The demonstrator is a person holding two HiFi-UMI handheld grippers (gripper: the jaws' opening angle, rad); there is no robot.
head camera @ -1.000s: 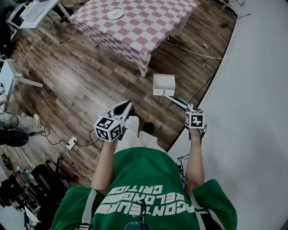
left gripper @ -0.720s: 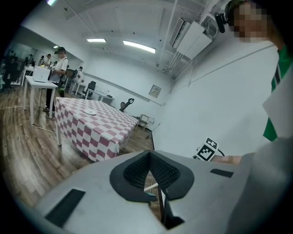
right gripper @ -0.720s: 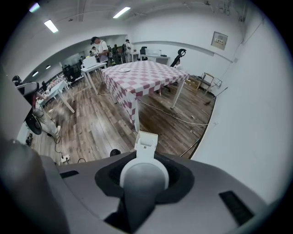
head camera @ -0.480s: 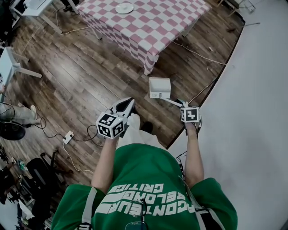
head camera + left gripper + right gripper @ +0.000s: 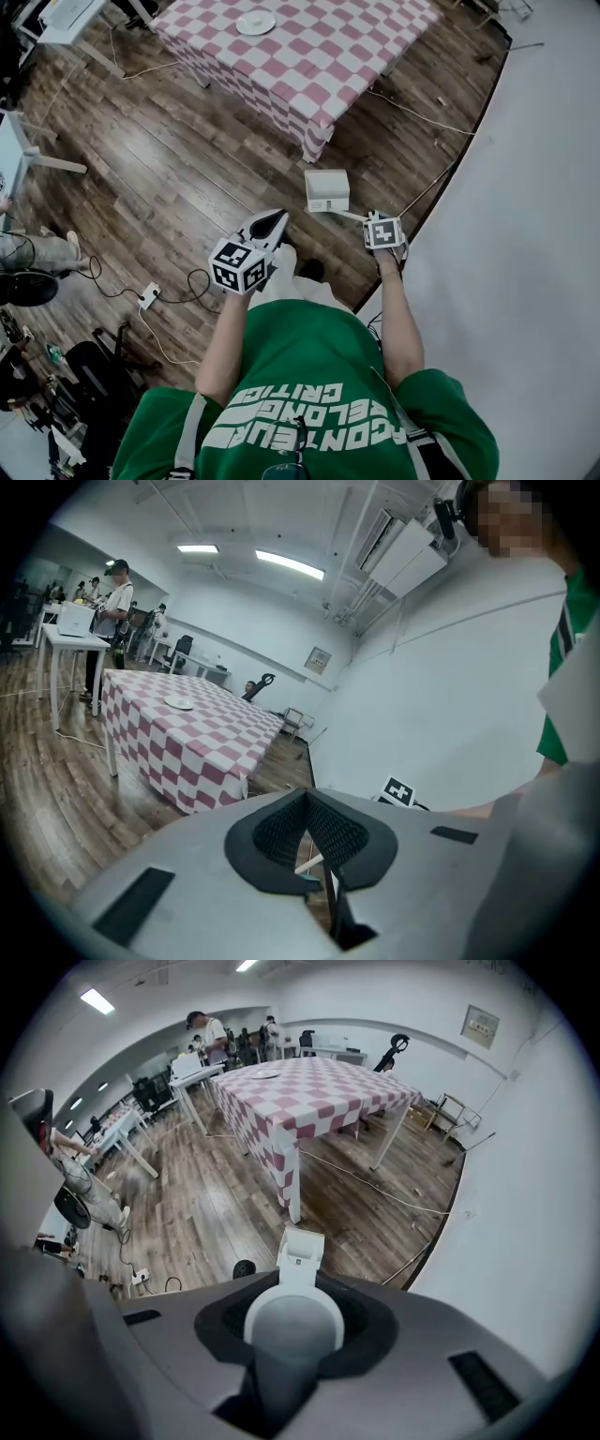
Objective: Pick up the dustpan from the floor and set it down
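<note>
Right tongs (image 5: pixel 292 1327) grasp the dustpan (image 5: pixel 326 190) by its handle, pan just ahead over wood floor (image 5: pixel 187 159); left tongs (image 5: pixel 307 829) clenched, empty; checked worktop (image 5: pixel 309 66) beyond.

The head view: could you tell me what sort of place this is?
Probably an open office or lab: a wood-plank floor, a pink-checked table, and a white desk at the edge.

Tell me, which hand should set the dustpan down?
Right. The right tool is shut on the handle of the white plastic dustpan, which points down at the brown wooden floor. The left tool is shut with nothing in it.
</note>
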